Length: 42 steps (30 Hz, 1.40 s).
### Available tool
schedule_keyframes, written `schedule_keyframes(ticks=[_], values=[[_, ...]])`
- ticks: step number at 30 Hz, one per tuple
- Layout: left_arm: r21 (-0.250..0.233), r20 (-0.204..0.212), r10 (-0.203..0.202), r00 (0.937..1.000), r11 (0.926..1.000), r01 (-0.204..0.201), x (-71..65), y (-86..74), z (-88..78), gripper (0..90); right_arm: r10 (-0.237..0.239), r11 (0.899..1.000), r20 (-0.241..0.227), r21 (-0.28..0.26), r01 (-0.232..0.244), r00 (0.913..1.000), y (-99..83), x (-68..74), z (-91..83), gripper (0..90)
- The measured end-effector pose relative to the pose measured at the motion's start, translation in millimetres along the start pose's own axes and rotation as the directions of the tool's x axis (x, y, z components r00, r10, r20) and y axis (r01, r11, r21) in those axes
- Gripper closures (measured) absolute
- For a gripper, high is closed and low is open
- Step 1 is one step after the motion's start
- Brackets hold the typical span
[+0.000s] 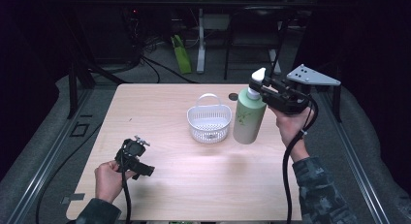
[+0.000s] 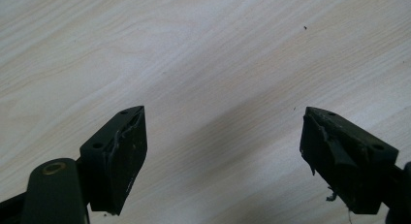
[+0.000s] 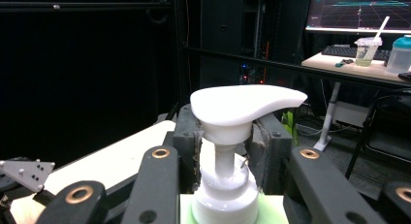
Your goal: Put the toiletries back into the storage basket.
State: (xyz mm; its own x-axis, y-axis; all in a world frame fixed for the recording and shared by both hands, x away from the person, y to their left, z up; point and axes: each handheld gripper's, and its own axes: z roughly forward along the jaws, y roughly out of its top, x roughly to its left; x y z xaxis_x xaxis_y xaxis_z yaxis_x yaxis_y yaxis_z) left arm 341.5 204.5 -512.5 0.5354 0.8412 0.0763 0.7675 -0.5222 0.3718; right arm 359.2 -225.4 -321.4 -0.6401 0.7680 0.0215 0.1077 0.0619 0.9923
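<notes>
Pale woodgrain table point(image 1: 194, 185); smooth green bottle point(image 1: 249, 120)

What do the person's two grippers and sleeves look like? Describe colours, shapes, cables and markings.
The left gripper and right gripper are black, each trailing a black cable. The right one carries a grey three-cornered plate dotted with small holes. The blocky black fingers have screw holes and frayed pads; brass-coloured pivot rings mark the linkages. The sleeves are dark camouflage.

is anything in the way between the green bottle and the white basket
Nothing visible. The right gripper is shut on the pump neck of the green bottle, which sits just right of the white basket. Bare table lies between them, and the basket looks empty.
</notes>
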Motion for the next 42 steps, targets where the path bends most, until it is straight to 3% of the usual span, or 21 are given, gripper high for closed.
schedule_keyframes(ticks=[24,42], values=[[0.004,0.009,0.007,0.9999,1.0,-0.007,0.5,2.2,0.8,17.3,-0.048,0.998,-0.001,-0.04,0.048,0.9988,35.5,8.8,9.5,67.6],[-0.001,0.009,0.008,0.9999,1.0,-0.008,0.8,2.0,-0.6,17.3,-0.066,0.997,-0.003,-0.05,0.065,0.9978,54.8,18.7,31.8,67.6]])
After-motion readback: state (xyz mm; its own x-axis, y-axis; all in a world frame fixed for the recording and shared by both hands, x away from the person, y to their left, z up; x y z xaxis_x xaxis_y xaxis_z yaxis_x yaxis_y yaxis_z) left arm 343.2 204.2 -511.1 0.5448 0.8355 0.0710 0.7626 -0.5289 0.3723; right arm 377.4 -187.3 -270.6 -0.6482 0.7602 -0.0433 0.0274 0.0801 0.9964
